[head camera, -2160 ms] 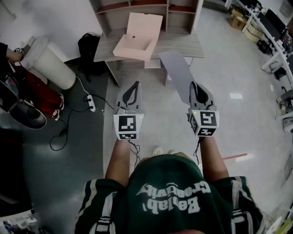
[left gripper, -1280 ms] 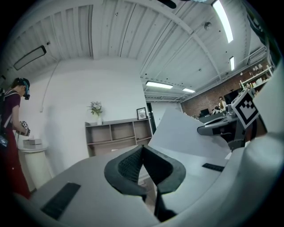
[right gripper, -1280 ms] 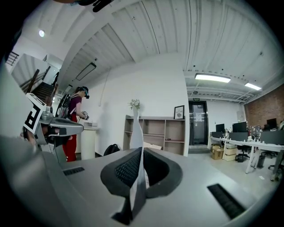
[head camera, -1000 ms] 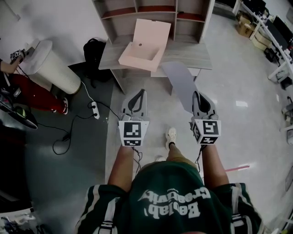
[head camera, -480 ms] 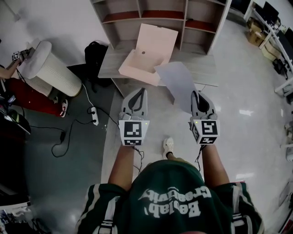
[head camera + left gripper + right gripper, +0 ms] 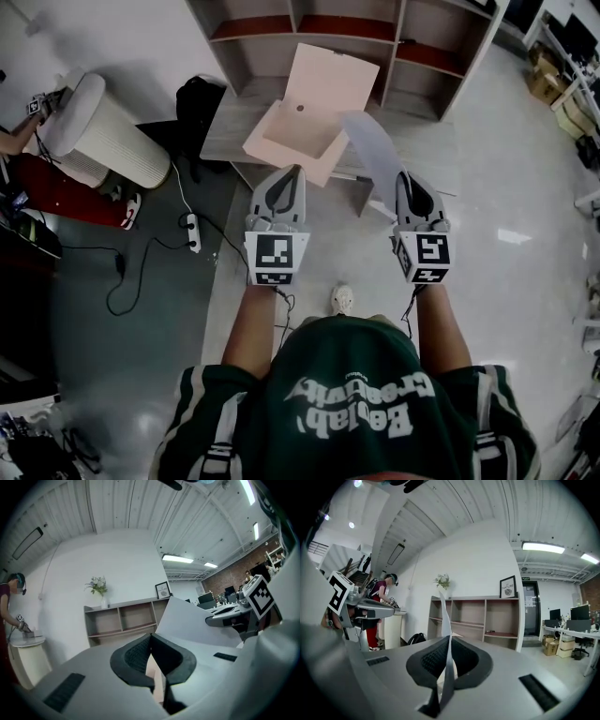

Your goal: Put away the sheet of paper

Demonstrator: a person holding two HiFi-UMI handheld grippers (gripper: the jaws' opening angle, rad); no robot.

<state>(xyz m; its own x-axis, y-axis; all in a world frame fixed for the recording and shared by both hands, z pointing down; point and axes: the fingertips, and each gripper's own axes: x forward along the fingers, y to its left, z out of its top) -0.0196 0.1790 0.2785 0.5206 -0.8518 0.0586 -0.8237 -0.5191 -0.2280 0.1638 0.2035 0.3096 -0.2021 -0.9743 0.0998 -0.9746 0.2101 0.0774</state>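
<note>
The sheet of paper [image 6: 370, 155] is grey-white and stands up from my right gripper [image 6: 403, 176], which is shut on its near edge. In the right gripper view the sheet [image 6: 446, 620] runs edge-on between the closed pads. My left gripper [image 6: 292, 172] is level beside it, shut with nothing between its pads, and it points at the open pink box [image 6: 314, 94]. That box sits lid-up on a low grey table [image 6: 225, 127]. In the left gripper view the sheet [image 6: 197, 625] leans across the right side.
A grey shelf unit [image 6: 356, 28] stands behind the table against the wall. At the left are a white ribbed cylinder [image 6: 103, 131], a black bag [image 6: 192, 98] and a power strip with cables [image 6: 192, 230]. Another person [image 6: 56, 178] stands at the far left.
Both grippers have moved forward toward the table and the pink box. The sheet's far end now reaches over the table's front edge beside the box.
</note>
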